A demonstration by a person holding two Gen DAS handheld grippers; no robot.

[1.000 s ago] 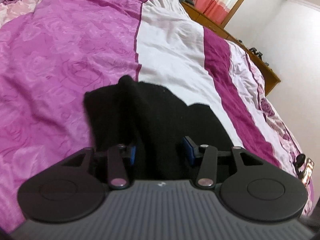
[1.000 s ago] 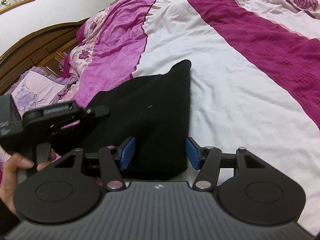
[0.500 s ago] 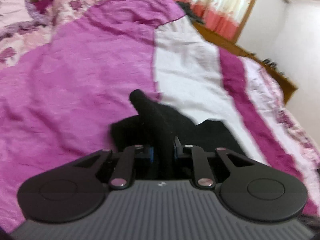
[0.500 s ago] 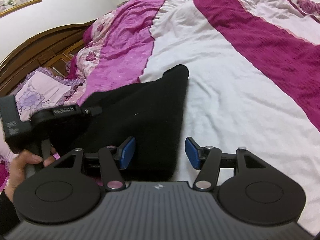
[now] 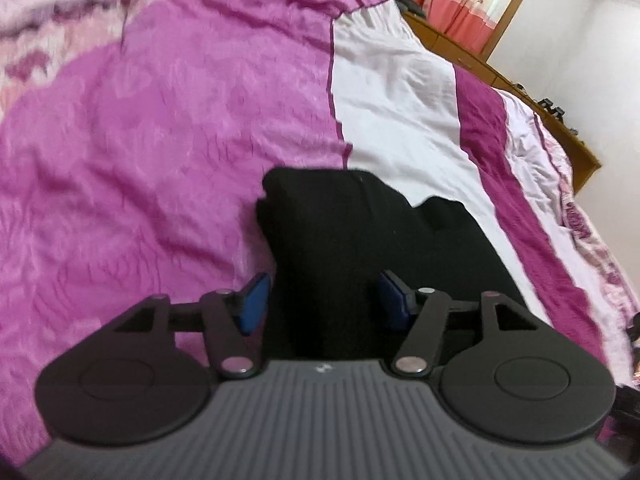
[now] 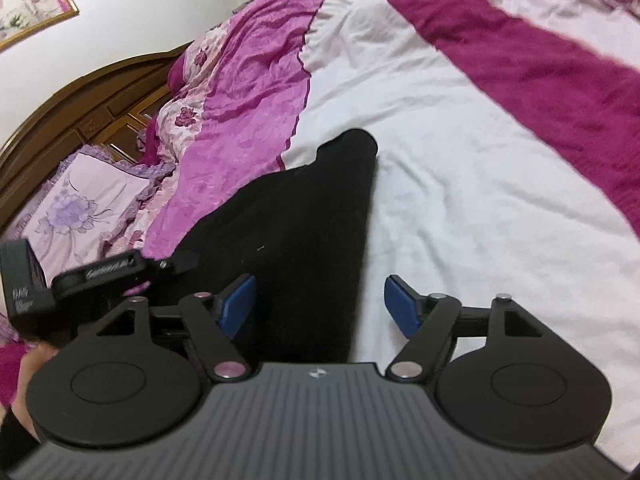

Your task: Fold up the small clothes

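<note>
Black garment [image 5: 360,240] is lying folded on the bedspread [image 5: 160,140], straddling the seam between the pink panel and the white one, which is giving me a flat, soft surface to press folds on. I am holding my left tongs [image 5: 322,304] low over its near edge with the blue pads parted and nothing between them, so the cloth is lying under its own weight. My right tongs [image 6: 320,306] are hovering spread wide above the garment's right edge, one pad over the black cloth and the other over white sheet, ready, I judge, to take that edge for the next fold. My left hand [image 6: 28,364] is showing at the lower left of the right wrist view, gripping the other tool.

Half a second ago my left tongs were pinched on a raised ridge of the cloth; now they are released, and that ridge is lying flat as a squared fold. My right tongs are remaining open as before.
</note>
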